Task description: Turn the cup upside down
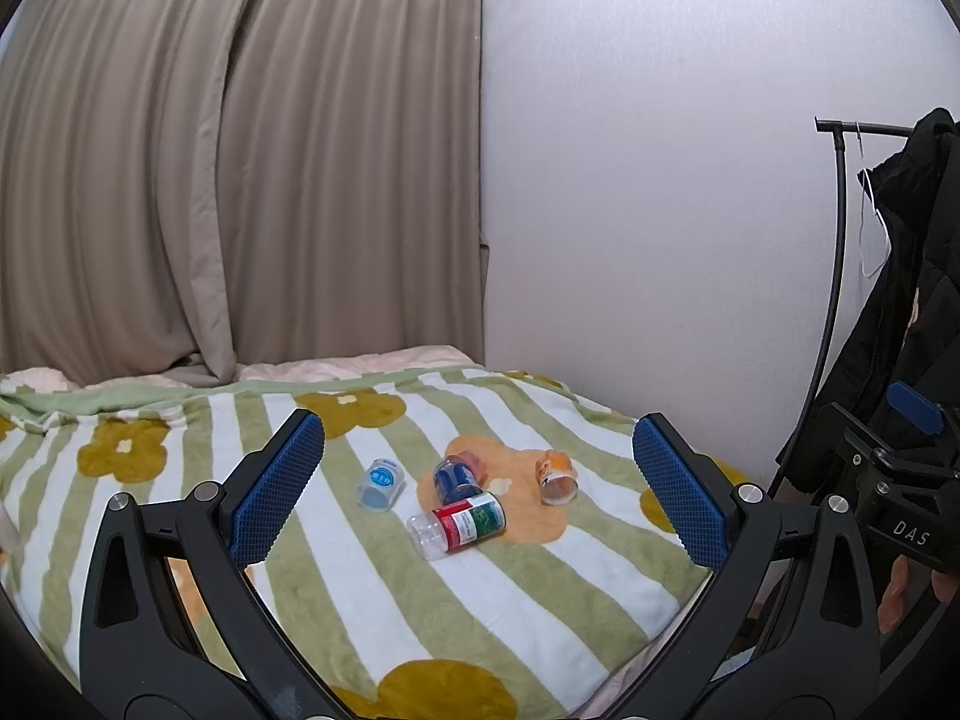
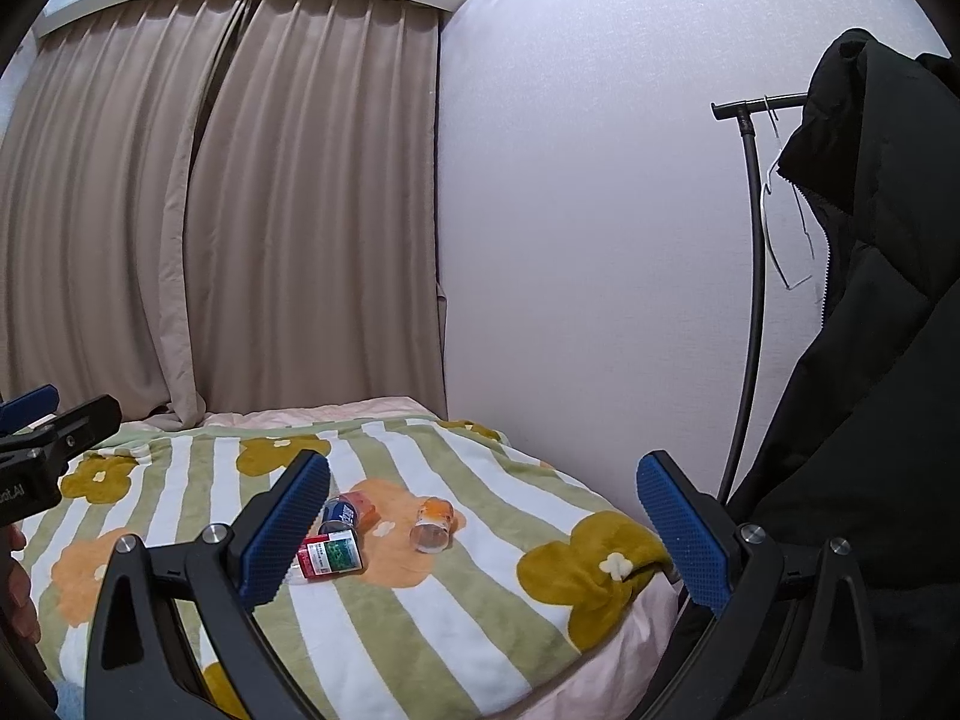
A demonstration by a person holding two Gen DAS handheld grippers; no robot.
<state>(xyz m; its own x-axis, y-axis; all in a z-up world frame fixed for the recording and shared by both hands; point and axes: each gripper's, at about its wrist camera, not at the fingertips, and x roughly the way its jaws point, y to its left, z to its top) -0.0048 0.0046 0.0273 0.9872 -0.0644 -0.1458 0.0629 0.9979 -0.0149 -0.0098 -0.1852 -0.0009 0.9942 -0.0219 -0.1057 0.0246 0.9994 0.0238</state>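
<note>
Fleecy blanket (image 1: pixel 540 588), striped green and white with mustard and orange flowers, covered the bed and served as the work surface, and four small clear cups lay tipped on their sides near its middle. None stood upright or inverted, so the flipping looked not yet begun.

Farthest left lay the pale blue cup (image 1: pixel 380 483), somewhat apart from the others. In the middle, the dark blue cup (image 1: pixel 457 478) and the red-and-green cup (image 1: pixel 458 525) lay close together, the latter nearer the camera with its clear end pointing left. To the right was the orange cup (image 1: pixel 556 476), its open mouth turned toward the near edge. All three rested on or beside an orange flower patch. A soft, yielding blanket probably explained why they had toppled rather than stood.

Left gripper (image 1: pixel 480 486) hung above the near part of the bed with its blue-padded jaws spread wide, holding nothing, the cups framed between the pads but well beyond them. Right gripper (image 2: pixel 483 531) was likewise wide open and empty, held to the right of the left one; from its view the orange cup (image 2: pixel 433 523) sat most centrally between the pads, so it seemed the likeliest first target. Beige curtains (image 1: pixel 210 180) closed the far side, and a black coat (image 2: pixel 870 330) hung on a rack (image 2: pixel 750 240) at right.
</note>
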